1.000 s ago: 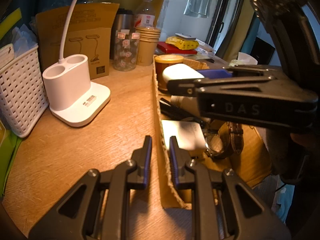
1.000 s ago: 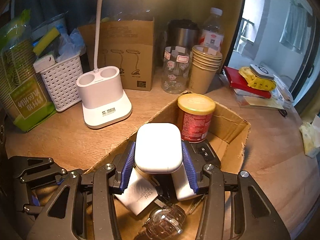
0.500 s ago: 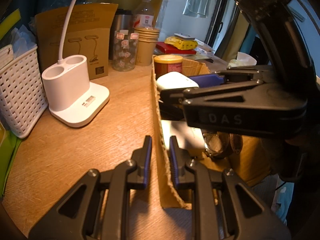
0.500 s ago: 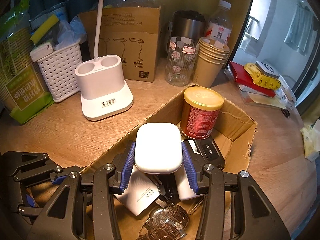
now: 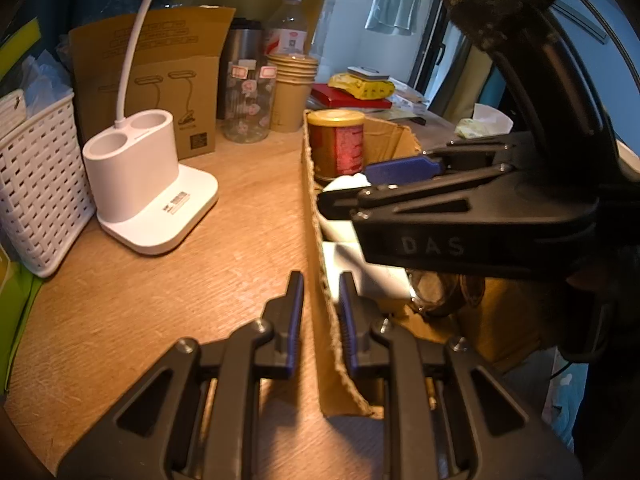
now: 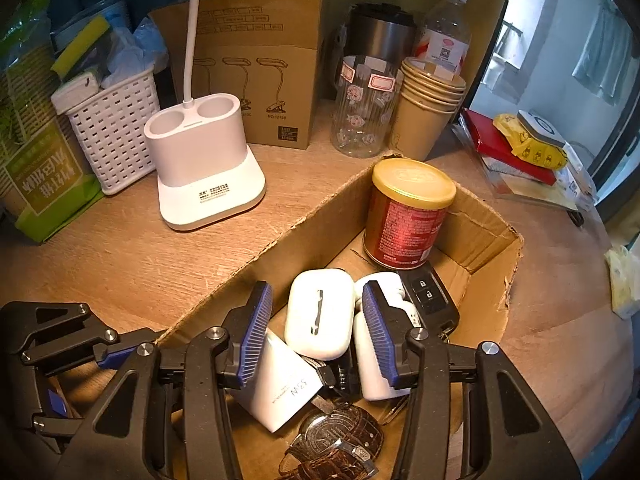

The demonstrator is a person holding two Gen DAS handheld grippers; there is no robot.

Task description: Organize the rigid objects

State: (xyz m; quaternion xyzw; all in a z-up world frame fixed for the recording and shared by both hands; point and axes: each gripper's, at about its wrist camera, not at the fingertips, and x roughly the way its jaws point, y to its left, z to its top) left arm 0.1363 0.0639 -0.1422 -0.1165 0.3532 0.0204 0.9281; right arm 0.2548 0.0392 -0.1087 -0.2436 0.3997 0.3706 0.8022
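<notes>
1. I have the right gripper (image 6: 316, 336) over the open cardboard box (image 6: 492, 232), pointing steeply down into it. Its jaws are opening, and the blue pads stand clear of everything.
2. The white earbud case (image 6: 318, 314) lies in the box between those jaws, touching neither pad. It rests on the other things in the middle of the box, with its seam facing up.
3. My left gripper (image 5: 320, 320) sits at the box's near left wall. Its jaws are nearly closed, one pad on each side of the cardboard edge; I cannot tell whether they press on it.
4. In the left wrist view the right gripper (image 5: 404, 182) reaches across over the box, and a bit of the white case (image 5: 346, 182) shows just under its tip.
5. Also in the box: a red can with a gold lid (image 6: 408, 212) upright at the far end, a black car key (image 6: 430, 300) just beside the case, a white charger block (image 6: 280, 384) under the left pad, and a brown-strapped watch (image 6: 336, 444) at the near end.
6. On the bench left of the box stands a white lamp base (image 6: 204, 176), with a white basket (image 6: 116, 144) beyond it near the left edge.
7. A glass jar (image 6: 362, 112) and stacked paper cups (image 6: 426, 112) stand along the bench's back edge.
</notes>
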